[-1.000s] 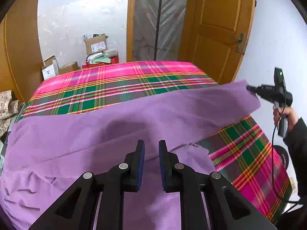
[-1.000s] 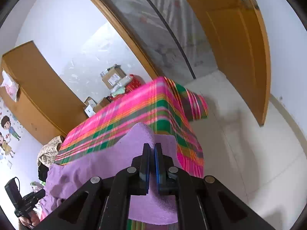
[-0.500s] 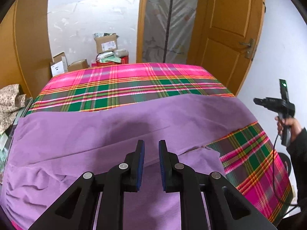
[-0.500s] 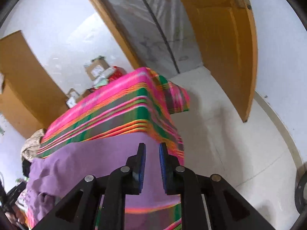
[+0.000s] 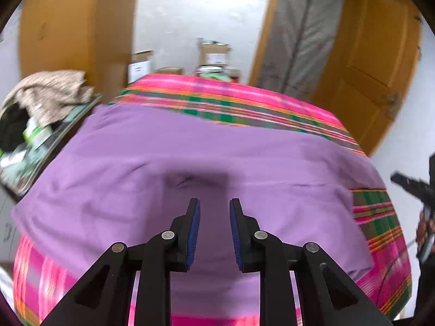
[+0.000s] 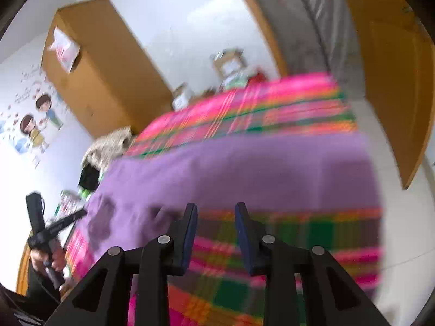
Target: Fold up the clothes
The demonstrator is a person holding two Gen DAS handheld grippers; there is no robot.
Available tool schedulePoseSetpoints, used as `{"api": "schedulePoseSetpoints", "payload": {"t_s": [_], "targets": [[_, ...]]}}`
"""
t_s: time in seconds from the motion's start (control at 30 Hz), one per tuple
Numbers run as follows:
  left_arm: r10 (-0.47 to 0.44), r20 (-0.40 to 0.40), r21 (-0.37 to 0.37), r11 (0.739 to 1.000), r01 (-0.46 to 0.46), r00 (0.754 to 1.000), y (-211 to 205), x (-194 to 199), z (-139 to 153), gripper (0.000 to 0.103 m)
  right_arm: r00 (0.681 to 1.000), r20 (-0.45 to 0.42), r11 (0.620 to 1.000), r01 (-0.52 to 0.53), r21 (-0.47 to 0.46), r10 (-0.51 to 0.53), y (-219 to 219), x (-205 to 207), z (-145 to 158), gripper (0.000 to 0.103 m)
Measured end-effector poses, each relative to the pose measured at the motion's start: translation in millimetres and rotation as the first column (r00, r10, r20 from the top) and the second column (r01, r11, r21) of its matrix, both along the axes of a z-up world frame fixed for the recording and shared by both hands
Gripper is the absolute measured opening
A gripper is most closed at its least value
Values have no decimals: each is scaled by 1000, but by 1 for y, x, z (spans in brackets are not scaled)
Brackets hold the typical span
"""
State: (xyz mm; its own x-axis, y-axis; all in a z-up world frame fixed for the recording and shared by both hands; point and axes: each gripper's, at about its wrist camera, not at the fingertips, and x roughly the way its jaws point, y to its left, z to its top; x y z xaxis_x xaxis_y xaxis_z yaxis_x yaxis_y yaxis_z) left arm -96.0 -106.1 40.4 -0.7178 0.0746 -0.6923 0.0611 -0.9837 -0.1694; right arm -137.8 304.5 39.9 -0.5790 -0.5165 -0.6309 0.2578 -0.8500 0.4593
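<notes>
Both the left gripper [image 5: 214, 209] and right gripper [image 6: 216, 213] were opening, empty, above the purple cloth [image 5: 190, 146] at frame centre, spread across the plaid bed [image 5: 231, 100].

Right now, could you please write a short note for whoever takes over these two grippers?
Left gripper: jaws opening, nothing between them, above the purple cloth.
Right gripper: jaws opening, empty, over the plaid cover.
Cloth: lies spread across the bed, free of both grippers.
Done: cloth laid out flat; whether it is already doubled over cannot be told.
Left: probably regrip an edge and make the next fold.
</notes>
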Motion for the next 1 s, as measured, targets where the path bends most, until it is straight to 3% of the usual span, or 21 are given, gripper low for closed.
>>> {"api": "schedulePoseSetpoints", "payload": {"t_s": [0.1, 0.3, 0.47, 0.53, 0.6, 0.67, 0.87, 1.0], "targets": [[70, 4, 1, 998, -70, 998, -22, 21, -5, 31, 998, 50, 999, -49, -5, 49, -25, 13, -15, 30], [178, 40, 9, 984, -179, 983, -59, 52, -23, 31, 989, 93, 993, -108, -37, 111, -61, 48, -34, 31], [233, 62, 30, 971, -235, 970, -81, 62, -35, 31, 984, 96, 989, -148, -5, 148, -88, 60, -40, 35], [251, 65, 42, 966, -254, 966, -89, 65, -39, 39, 981, 94, 986, -169, 13, 167, -99, 63, -41, 36], [265, 66, 55, 962, -269, 962, -93, 63, -42, 46, 983, 84, 984, -171, 53, 166, -107, 64, -41, 36], [280, 77, 65, 956, -285, 957, -98, 60, -45, 46, 985, 66, 981, -166, 104, 160, -116, 65, -39, 36], [250, 56, 63, 965, -254, 967, -89, 52, -42, 46, 985, -101, 938, -96, 333, 137, -134, 74, -15, 36], [207, 46, 49, 977, -209, 977, -76, 46, -41, 46, 969, -132, 917, -149, 371, 211, -156, 73, -8, 36]]}}
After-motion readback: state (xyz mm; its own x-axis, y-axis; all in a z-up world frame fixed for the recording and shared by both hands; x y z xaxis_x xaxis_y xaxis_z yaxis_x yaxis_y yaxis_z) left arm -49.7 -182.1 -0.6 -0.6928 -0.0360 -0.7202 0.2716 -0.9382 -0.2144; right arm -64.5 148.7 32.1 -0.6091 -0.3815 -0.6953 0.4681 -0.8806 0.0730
